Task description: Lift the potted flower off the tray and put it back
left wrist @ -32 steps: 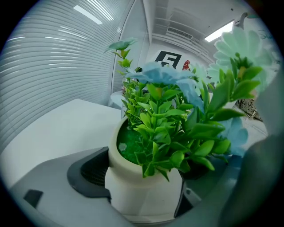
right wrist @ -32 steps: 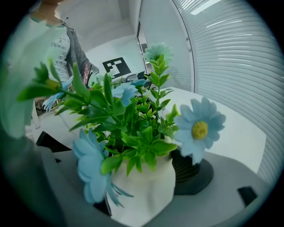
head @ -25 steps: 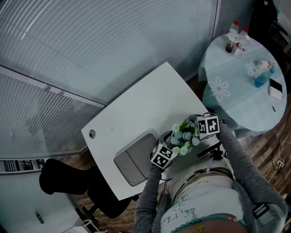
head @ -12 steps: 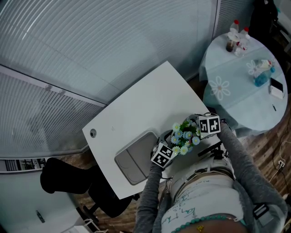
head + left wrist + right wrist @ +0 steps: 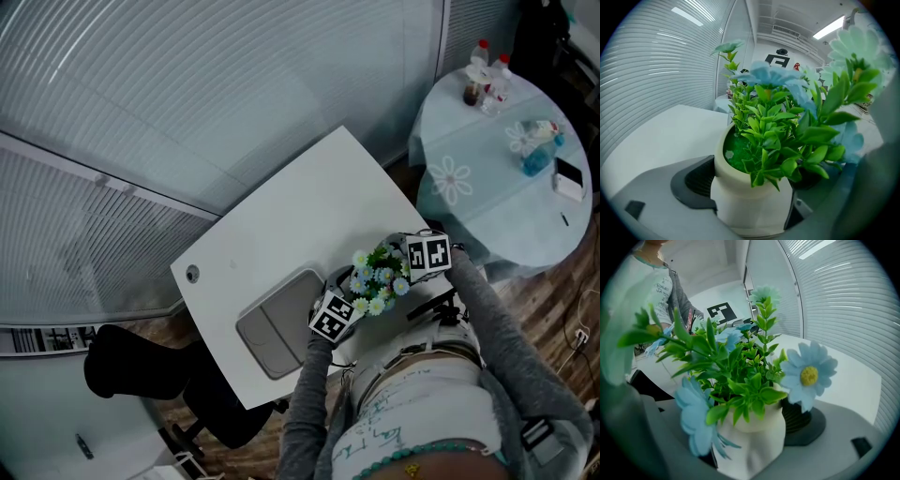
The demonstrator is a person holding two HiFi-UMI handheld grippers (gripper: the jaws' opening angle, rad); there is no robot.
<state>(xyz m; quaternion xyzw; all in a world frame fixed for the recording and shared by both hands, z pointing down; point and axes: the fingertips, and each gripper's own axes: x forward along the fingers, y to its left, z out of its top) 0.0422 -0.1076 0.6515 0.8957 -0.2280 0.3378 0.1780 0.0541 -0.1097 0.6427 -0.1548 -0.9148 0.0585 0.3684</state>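
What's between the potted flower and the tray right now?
Nothing visible. The left tongs and right tongs clamp the potted flower just right of the tray, whose surface is bare, and only bare white table lies between them.

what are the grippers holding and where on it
Both the left gripper and right gripper clamp the potted flower by opposite sides of its white pot.

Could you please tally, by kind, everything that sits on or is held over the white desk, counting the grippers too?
White potted flower with green leaves and pale blue blooms: 1
Handheld two-jaw grippers, left gripper and right gripper, both shut on the potted flower: 2
Flat grey rectangular tray: 1
Small round grey disc: 1
Total: 5
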